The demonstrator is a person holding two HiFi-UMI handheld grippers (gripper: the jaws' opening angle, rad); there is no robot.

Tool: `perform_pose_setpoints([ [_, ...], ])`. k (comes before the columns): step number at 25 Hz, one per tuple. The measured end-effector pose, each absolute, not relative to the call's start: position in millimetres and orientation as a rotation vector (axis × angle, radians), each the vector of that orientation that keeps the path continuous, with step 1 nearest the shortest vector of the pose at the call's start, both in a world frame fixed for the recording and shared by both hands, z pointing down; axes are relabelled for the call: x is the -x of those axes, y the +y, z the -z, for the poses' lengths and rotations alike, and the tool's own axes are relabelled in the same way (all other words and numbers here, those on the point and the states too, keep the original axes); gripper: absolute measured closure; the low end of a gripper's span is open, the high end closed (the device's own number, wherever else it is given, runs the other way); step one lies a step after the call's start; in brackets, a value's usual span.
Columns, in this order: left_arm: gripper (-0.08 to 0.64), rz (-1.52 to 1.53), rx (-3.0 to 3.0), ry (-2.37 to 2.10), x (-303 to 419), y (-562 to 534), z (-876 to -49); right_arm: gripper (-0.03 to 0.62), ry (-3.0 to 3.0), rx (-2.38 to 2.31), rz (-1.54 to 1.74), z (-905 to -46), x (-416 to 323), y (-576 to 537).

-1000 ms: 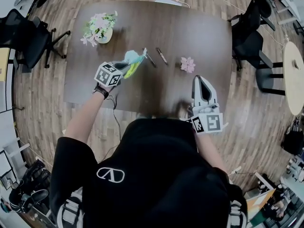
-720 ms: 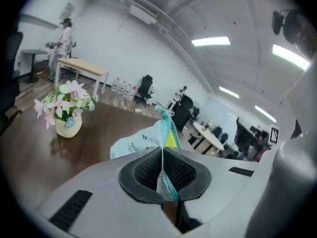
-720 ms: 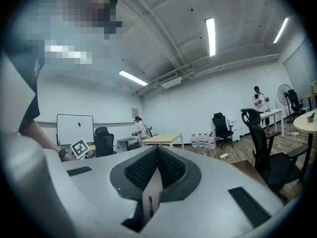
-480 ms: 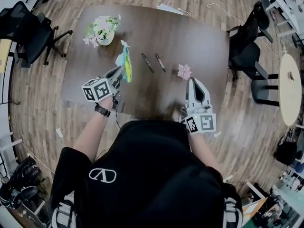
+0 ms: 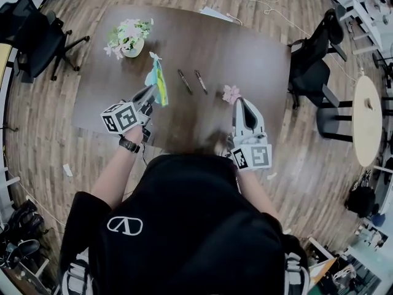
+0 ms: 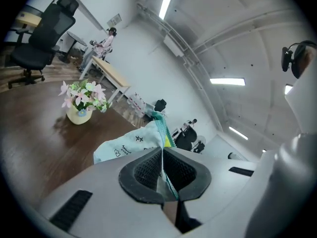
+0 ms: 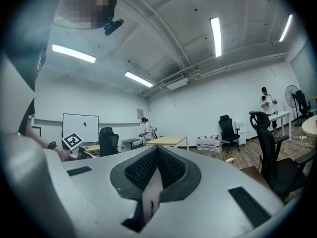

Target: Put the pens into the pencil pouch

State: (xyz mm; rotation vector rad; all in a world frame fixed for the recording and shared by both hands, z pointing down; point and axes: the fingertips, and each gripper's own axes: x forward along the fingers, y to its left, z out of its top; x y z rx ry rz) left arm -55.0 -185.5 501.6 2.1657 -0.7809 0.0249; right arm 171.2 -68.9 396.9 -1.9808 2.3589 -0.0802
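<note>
My left gripper (image 5: 149, 93) is shut on the edge of a light blue pencil pouch (image 5: 157, 80) with a yellow-green zip edge, held up off the dark table (image 5: 104, 97). In the left gripper view the pouch (image 6: 131, 145) hangs beyond the closed pads (image 6: 148, 170), its fabric pinched between them. Two dark pens (image 5: 184, 81) (image 5: 201, 82) lie side by side on the table, right of the pouch. My right gripper (image 5: 244, 108) is shut and empty near the table's front edge, pointing level; its view shows closed pads (image 7: 171, 168) and the room.
A vase of pink and white flowers (image 5: 128, 37) stands at the table's back left. A single pink flower (image 5: 231, 93) lies right of the pens. Office chairs (image 5: 313, 60) stand to the right, another chair (image 5: 27, 32) to the left, a round table (image 5: 362, 118) at far right.
My left gripper has risen and rolled with the pouch, which now hangs upright off the table instead of lying low. The right gripper has stayed put.
</note>
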Motion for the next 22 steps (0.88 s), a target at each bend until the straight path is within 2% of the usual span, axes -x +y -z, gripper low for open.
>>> perform_pose_setpoints([
  [2,0.549,-0.020,-2.163,-0.775,54,-184,-500,0.576,2.374,1.989,0.019,-390,-168,-71],
  [3,0.549,-0.020,-2.163,-0.774,54,-184,-500,0.340,2.377,1.998,-0.018,-387,-167,-74],
  [4,0.549,-0.021,-2.161,-0.774,54,-183,-501,0.226,2.380,2.008,-0.050,-384,-165,-76],
  [14,0.549,-0.007,-2.131,-0.778,60,-169,-504,0.229,2.563,2.003,0.017,-401,-154,-111],
  [19,0.549,-0.002,-2.107,-0.801,68,-158,-509,0.232,2.744,1.976,0.273,-444,-150,-162],
  [22,0.549,0.004,-2.084,-0.821,75,-154,-515,0.256,2.856,1.946,0.449,-476,-144,-199],
])
